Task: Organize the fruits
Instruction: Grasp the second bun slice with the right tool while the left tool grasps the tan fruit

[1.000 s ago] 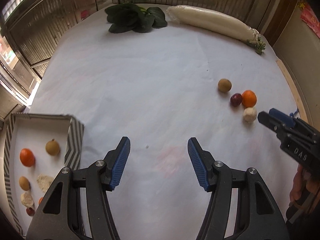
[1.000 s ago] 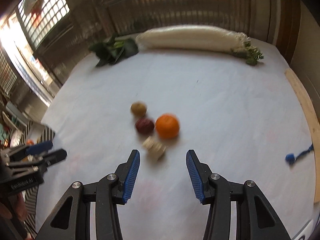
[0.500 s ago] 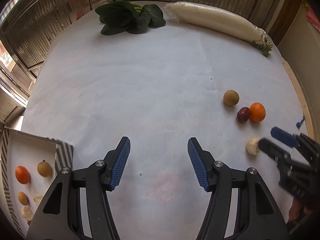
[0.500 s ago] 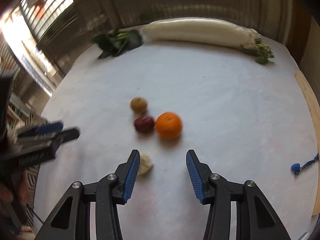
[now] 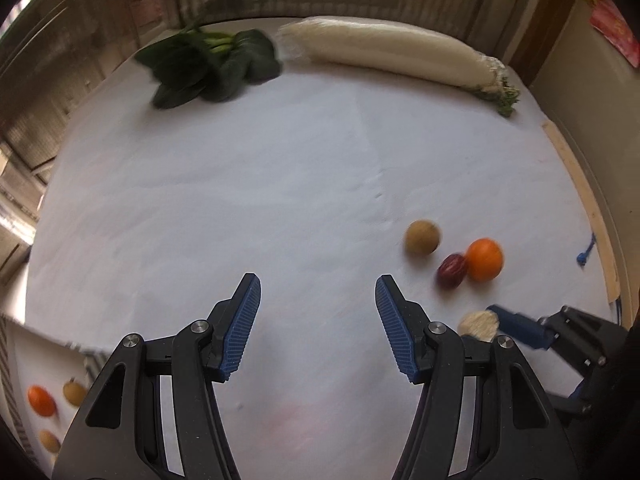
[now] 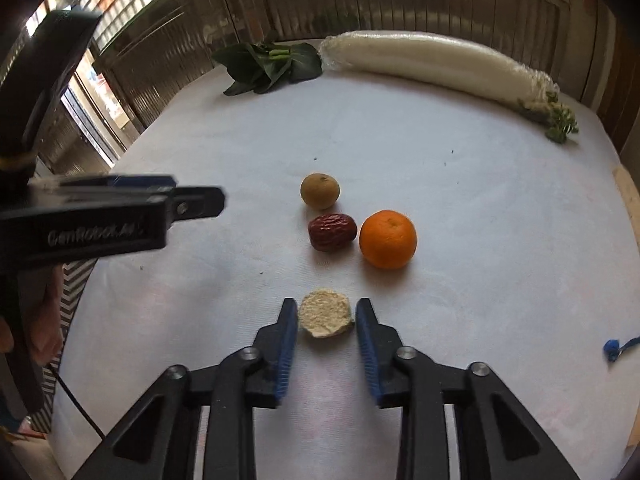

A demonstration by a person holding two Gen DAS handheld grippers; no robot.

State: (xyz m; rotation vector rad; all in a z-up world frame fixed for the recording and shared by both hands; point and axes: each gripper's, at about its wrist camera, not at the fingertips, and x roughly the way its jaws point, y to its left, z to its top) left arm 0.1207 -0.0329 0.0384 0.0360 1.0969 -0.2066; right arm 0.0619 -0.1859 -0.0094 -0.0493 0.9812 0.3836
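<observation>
Down on the white cloth-covered table, a pale, crumbly, rounded piece of fruit was bracketed by the blue-padded fingers of the right gripper. Its jaws were drawn in close on either side of the piece, though firm contact could not be confirmed. Just beyond it, a wrinkled dark-red date was seen beside a round orange citrus fruit, with a small tan-brown round fruit behind the date. The left gripper was held wide open above bare cloth, nothing between its fingers. At the lower left of the left wrist view, a white tray with a striped rim was partly shown, several small fruits lying blurred inside. Along the far edge, a bunch of dark green leafy vegetables and a long white plastic-wrapped radish were laid.
</observation>
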